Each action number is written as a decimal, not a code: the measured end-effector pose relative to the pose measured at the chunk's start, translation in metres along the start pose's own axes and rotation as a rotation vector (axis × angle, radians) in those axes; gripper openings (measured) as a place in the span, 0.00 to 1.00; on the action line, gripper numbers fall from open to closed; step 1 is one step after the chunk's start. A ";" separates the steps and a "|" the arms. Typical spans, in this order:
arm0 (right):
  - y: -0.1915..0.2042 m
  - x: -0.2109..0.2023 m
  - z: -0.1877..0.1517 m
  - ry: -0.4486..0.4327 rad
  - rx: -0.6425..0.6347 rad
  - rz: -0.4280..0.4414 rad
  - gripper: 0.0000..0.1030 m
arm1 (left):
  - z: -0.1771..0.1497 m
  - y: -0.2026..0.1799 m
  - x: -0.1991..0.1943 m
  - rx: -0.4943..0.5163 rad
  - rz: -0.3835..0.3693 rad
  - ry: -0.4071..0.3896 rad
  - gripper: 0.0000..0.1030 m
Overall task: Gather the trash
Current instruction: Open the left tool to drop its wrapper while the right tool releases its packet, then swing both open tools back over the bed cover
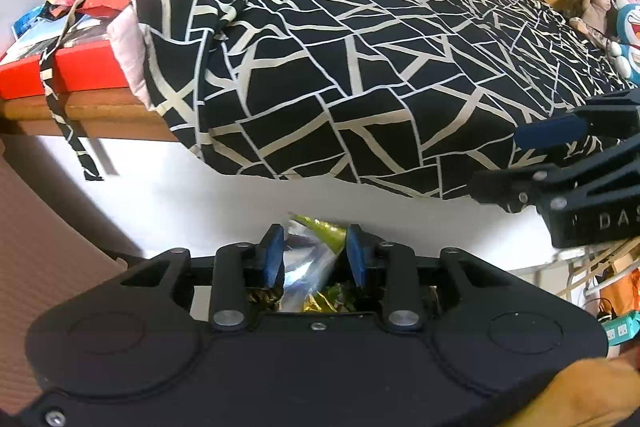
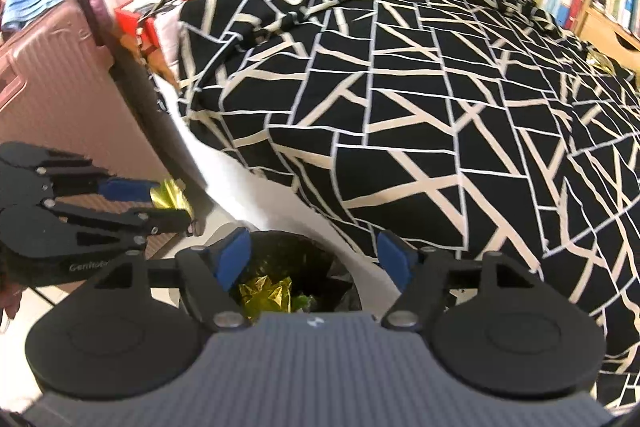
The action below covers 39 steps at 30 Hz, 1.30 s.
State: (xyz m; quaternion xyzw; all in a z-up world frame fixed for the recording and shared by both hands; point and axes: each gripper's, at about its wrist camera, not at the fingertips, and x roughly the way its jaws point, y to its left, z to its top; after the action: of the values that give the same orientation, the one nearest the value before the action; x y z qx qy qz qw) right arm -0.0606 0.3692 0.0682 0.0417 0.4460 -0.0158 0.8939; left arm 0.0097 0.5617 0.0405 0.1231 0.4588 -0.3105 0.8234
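Trash of crinkled gold and green foil wrappers (image 2: 264, 293) lies in the black-lined round bin (image 2: 340, 275) on the floor, directly below your right gripper and against the side of the bed. Largest item noted: the black bedcover with cream geometric lines (image 2: 400, 115), draped across the bed and hanging over its near edge above the bin. To the left stands a pink ribbed hard-shell suitcase (image 2: 52, 83). A red flat box (image 1: 60, 67) rests on the wooden ledge beside the cover. Your right gripper (image 2: 314, 261) holds nothing, its blue-padded fingers spread wide. Your left gripper (image 1: 314, 255) has its pads drawn close onto a crumpled gold and silver foil wrapper (image 1: 308, 259); in the right wrist view that wrapper (image 2: 170, 195) protrudes from its tips, left of the bin.
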 end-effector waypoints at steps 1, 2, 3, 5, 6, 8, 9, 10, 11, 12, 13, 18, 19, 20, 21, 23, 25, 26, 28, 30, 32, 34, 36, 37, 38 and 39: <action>-0.002 0.000 0.000 -0.002 0.009 -0.003 0.78 | 0.001 -0.002 0.000 0.005 -0.001 0.000 0.44; -0.004 -0.001 0.000 -0.003 0.016 -0.007 0.78 | 0.002 -0.003 0.001 0.012 0.004 -0.001 0.52; -0.006 -0.001 0.000 -0.005 0.023 -0.010 0.78 | 0.002 -0.004 0.001 0.017 0.009 -0.002 0.57; -0.009 -0.001 0.001 -0.006 0.031 -0.017 0.78 | 0.004 -0.007 0.002 0.020 0.011 -0.006 0.58; -0.010 -0.001 0.001 -0.007 0.034 -0.020 0.78 | 0.005 -0.007 0.003 0.019 0.009 -0.004 0.58; -0.011 -0.002 0.001 -0.007 0.040 -0.024 0.78 | 0.007 -0.008 0.005 0.018 0.009 0.000 0.59; -0.011 -0.001 0.001 -0.007 0.042 -0.024 0.78 | 0.008 -0.008 0.005 0.020 0.010 0.001 0.61; -0.011 -0.001 0.001 -0.007 0.043 -0.025 0.78 | 0.009 -0.008 0.005 0.022 0.012 0.001 0.62; -0.011 -0.001 0.001 -0.007 0.044 -0.027 0.78 | 0.010 -0.008 0.005 0.024 0.015 0.001 0.63; -0.010 -0.001 0.001 -0.007 0.044 -0.028 0.78 | 0.011 -0.008 0.005 0.024 0.016 0.001 0.63; -0.010 -0.001 0.002 -0.007 0.043 -0.029 0.79 | 0.011 -0.007 0.005 0.023 0.016 0.002 0.63; -0.013 -0.009 0.008 -0.022 0.048 -0.039 0.82 | 0.020 -0.005 -0.005 0.043 0.007 -0.008 0.66; -0.014 -0.012 0.010 -0.031 0.055 -0.040 0.84 | 0.024 -0.005 -0.009 0.051 0.005 -0.016 0.68; -0.016 -0.016 0.012 -0.039 0.062 -0.042 0.85 | 0.027 -0.005 -0.012 0.048 0.005 -0.017 0.73; -0.019 -0.020 0.015 -0.049 0.070 -0.044 0.85 | 0.031 -0.004 -0.015 0.038 -0.004 -0.011 0.75; -0.023 -0.029 0.021 -0.072 0.080 -0.052 0.85 | 0.040 -0.004 -0.023 0.031 -0.036 -0.013 0.75; -0.029 -0.040 0.028 -0.098 0.092 -0.067 0.87 | 0.048 -0.007 -0.031 0.057 -0.031 -0.030 0.77; -0.032 -0.045 0.031 -0.107 0.101 -0.074 0.88 | 0.053 -0.009 -0.035 0.071 -0.015 -0.038 0.81; -0.040 -0.059 0.037 -0.134 0.130 -0.081 0.89 | 0.064 -0.013 -0.043 0.081 0.011 -0.054 0.84; -0.050 -0.070 0.043 -0.152 0.168 -0.082 0.91 | 0.075 -0.014 -0.052 0.085 0.003 -0.071 0.84; -0.061 -0.083 0.048 -0.174 0.206 -0.086 0.94 | 0.089 -0.019 -0.063 0.099 -0.002 -0.086 0.86; -0.070 -0.098 0.053 -0.202 0.227 -0.092 1.00 | 0.103 -0.028 -0.074 0.130 -0.003 -0.108 0.91; -0.077 -0.114 0.059 -0.237 0.226 -0.109 1.00 | 0.118 -0.038 -0.086 0.175 -0.006 -0.140 0.94; -0.080 -0.121 0.062 -0.248 0.222 -0.115 1.00 | 0.125 -0.044 -0.091 0.194 -0.010 -0.152 0.95; -0.083 -0.127 0.065 -0.258 0.218 -0.117 1.00 | 0.133 -0.049 -0.096 0.214 -0.016 -0.162 0.97; -0.087 -0.134 0.069 -0.269 0.212 -0.116 1.00 | 0.140 -0.055 -0.100 0.228 -0.021 -0.170 0.98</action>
State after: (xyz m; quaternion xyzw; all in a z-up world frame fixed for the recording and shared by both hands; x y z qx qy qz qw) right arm -0.0921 0.2751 0.2111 0.1074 0.3198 -0.1200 0.9337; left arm 0.0321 0.4905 0.2046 0.1843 0.3505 -0.3787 0.8365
